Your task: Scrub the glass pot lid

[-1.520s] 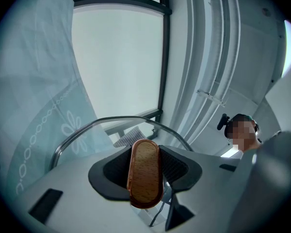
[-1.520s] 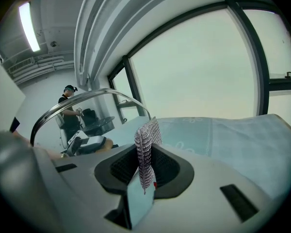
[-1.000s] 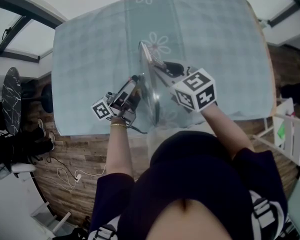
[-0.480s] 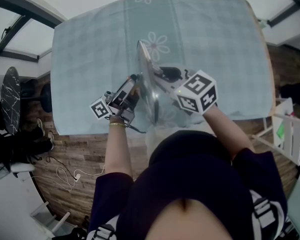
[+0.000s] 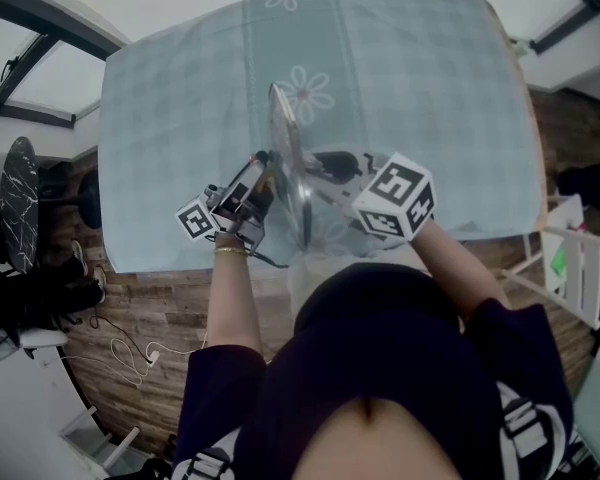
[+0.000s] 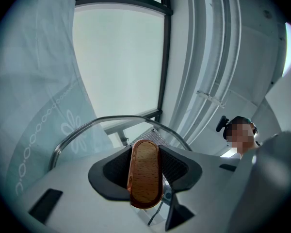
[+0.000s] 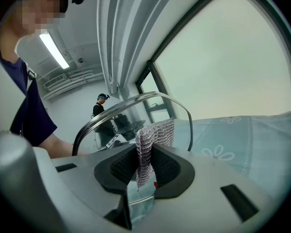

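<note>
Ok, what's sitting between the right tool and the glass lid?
A silvery mesh scrubbing cloth. The right tool pinches its lower end, and its upper end stands up in front of the glass lid. This shows in the right gripper view.

Glass pot lid: clear, glossy glass with a polished metal rim band. Knob: light, fine-grained matt wood, edged in shiny copper-coloured metal. Scrubbing cloth: silvery knitted mesh, rough. Left hand-held gripper and right hand-held gripper: smooth matt grey plastic shells, black ribbed pads. Tablecloth: matt pale checked cloth, flower print.
</note>
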A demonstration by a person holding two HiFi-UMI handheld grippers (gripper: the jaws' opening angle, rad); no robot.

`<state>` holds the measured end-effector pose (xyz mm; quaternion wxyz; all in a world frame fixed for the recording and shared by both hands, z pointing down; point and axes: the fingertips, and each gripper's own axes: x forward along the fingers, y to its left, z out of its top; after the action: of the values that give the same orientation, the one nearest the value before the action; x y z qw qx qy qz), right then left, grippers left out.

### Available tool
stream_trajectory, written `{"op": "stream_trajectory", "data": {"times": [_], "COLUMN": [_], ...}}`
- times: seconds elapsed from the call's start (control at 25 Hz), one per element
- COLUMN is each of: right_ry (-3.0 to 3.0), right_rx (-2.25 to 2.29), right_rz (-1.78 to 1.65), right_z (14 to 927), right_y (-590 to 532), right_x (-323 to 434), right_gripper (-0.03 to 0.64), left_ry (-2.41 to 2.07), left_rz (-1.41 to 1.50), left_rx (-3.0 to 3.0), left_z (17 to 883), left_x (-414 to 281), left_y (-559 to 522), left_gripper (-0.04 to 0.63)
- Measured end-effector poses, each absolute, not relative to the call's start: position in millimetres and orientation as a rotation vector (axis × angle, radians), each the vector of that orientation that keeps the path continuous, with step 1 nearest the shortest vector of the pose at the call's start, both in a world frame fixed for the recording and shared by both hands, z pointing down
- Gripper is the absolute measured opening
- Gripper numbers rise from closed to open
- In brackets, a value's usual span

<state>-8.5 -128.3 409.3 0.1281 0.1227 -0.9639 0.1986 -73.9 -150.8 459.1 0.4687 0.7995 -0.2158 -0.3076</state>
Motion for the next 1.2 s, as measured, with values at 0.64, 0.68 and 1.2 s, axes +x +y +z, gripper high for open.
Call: {"op": "stream_trajectory", "data": {"times": [0.64, 0.68, 1.2], "right_ry": [-2.804, -2.796, -2.797], "right_rx": [0.168, 0.150, 0.063], "right_rz": [0.572, 0.575, 0.635], "right_z": [417, 418, 417], "right_y": [-82, -78, -39], "right_x": [1, 2, 12], "right_gripper": [0.081, 0.081, 0.081], "left_ry": [-0.543, -0.545, -0.569], "left_rz": [-0.760, -0.759, -0.763], "left_rx": [1.955, 1.956, 1.954], "left_z": [460, 460, 459], "left_x": [-74, -74, -75], "left_y": [-150, -151, -151], "left_gripper": [0.167, 0.167, 0.167]}}
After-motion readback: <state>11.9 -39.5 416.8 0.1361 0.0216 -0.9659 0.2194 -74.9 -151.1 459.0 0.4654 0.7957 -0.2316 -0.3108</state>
